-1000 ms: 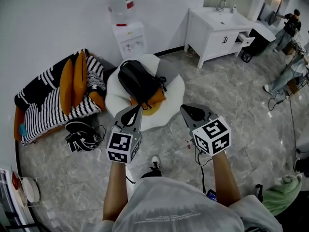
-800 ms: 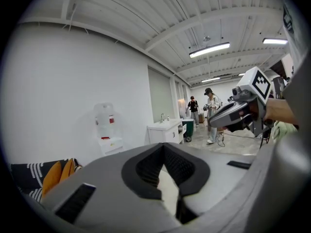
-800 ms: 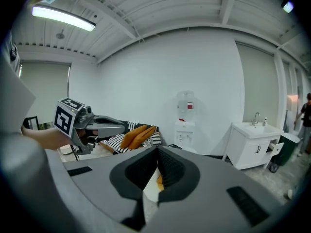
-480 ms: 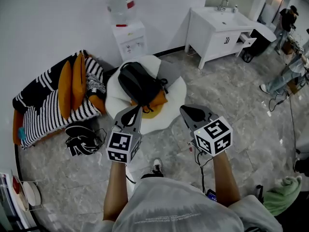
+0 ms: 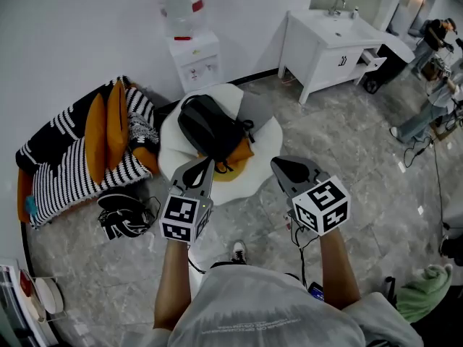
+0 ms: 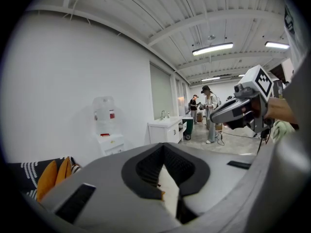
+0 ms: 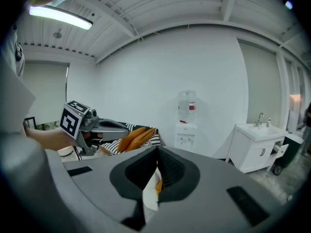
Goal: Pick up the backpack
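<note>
Nearest: left tool (image 5: 199,166) and right tool (image 5: 289,168), side by side at arm's length, both angled slightly downward; jaws of each pressed fully together, nothing between them. Just beyond the tips: white cushioned seat (image 5: 264,132) on the grey marble-pattern floor (image 5: 347,143), near the left tool's tip, touched by neither. On the seat: black backpack (image 5: 210,127), lying slanted, lower end over an orange cushion (image 5: 235,154), untouched; straps and handle too small to sort out. Left of the seat: striped sofa (image 5: 65,168) with orange pillows (image 5: 105,125); before it on the floor, a black-and-white item (image 5: 124,215), kind unclear. Farthest, against the wall: water dispenser (image 5: 192,49), white sink cabinet (image 5: 329,42). Step in hand, by judgement: approach, grasp not yet begun. Next move, by judgement: closing the remaining gap, spreading at least one tool wide, lowering onto a handle, strap or fold of fabric on the backpack, clamping firmly before lifting clear of seat and cushion.
</note>
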A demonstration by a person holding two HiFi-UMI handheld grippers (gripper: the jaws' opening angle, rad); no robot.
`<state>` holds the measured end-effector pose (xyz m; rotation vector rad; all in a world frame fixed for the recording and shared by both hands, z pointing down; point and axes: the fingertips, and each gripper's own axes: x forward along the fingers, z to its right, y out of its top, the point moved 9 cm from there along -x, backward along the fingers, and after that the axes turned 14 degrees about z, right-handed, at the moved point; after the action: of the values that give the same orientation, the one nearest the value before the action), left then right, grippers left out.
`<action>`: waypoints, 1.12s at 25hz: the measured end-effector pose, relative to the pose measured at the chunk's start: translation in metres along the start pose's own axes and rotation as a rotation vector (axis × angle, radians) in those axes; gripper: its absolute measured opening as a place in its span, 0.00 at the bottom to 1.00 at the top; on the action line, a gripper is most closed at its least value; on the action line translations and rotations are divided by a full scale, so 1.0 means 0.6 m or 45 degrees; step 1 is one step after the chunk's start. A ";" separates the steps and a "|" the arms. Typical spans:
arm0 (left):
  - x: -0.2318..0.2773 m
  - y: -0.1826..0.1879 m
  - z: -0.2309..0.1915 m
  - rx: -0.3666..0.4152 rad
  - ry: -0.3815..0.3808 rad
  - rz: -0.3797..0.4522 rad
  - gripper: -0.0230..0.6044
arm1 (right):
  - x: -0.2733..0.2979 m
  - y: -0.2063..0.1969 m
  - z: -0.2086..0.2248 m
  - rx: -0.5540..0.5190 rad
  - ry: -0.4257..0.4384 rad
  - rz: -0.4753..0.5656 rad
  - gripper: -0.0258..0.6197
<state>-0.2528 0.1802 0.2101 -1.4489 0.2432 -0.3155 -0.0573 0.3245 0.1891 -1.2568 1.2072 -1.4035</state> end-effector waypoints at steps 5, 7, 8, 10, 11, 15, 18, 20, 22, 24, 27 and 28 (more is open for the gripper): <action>0.019 -0.009 -0.031 -0.002 -0.015 0.000 0.04 | 0.036 0.000 0.012 0.006 -0.033 0.002 0.04; 0.026 -0.010 -0.045 -0.004 -0.020 -0.002 0.04 | 0.050 0.001 0.015 0.022 -0.029 -0.002 0.04; 0.029 -0.012 -0.051 -0.005 -0.021 -0.002 0.04 | 0.055 0.002 0.018 0.028 -0.030 0.001 0.04; 0.034 -0.014 -0.062 -0.007 -0.018 -0.003 0.04 | 0.062 0.006 0.020 0.042 -0.038 0.021 0.04; 0.036 -0.015 -0.066 -0.008 -0.017 -0.004 0.04 | 0.063 0.009 0.021 0.051 -0.040 0.034 0.04; 0.045 -0.017 -0.071 0.002 -0.029 -0.010 0.04 | 0.063 0.018 0.031 0.064 -0.036 0.055 0.04; 0.055 -0.020 -0.072 0.005 -0.031 -0.018 0.04 | 0.070 0.018 0.047 0.102 -0.041 0.068 0.04; 0.063 -0.023 -0.075 0.003 -0.028 -0.030 0.04 | 0.080 0.020 0.055 0.118 -0.026 0.058 0.04; 0.074 -0.026 -0.078 0.006 -0.027 -0.037 0.04 | 0.093 0.020 0.065 0.143 0.016 0.024 0.04; 0.089 -0.029 -0.082 0.005 -0.023 -0.039 0.04 | 0.107 0.016 0.080 0.162 0.049 -0.015 0.04; 0.121 -0.037 -0.094 -0.001 0.000 -0.047 0.04 | 0.127 0.007 0.115 0.159 0.055 -0.046 0.04; 0.134 -0.040 -0.100 -0.003 0.015 -0.051 0.04 | 0.135 0.005 0.130 0.157 0.058 -0.052 0.04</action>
<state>-0.2003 0.0939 0.2294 -1.4559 0.2240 -0.3566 0.0112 0.2363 0.1995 -1.1758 1.1134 -1.5198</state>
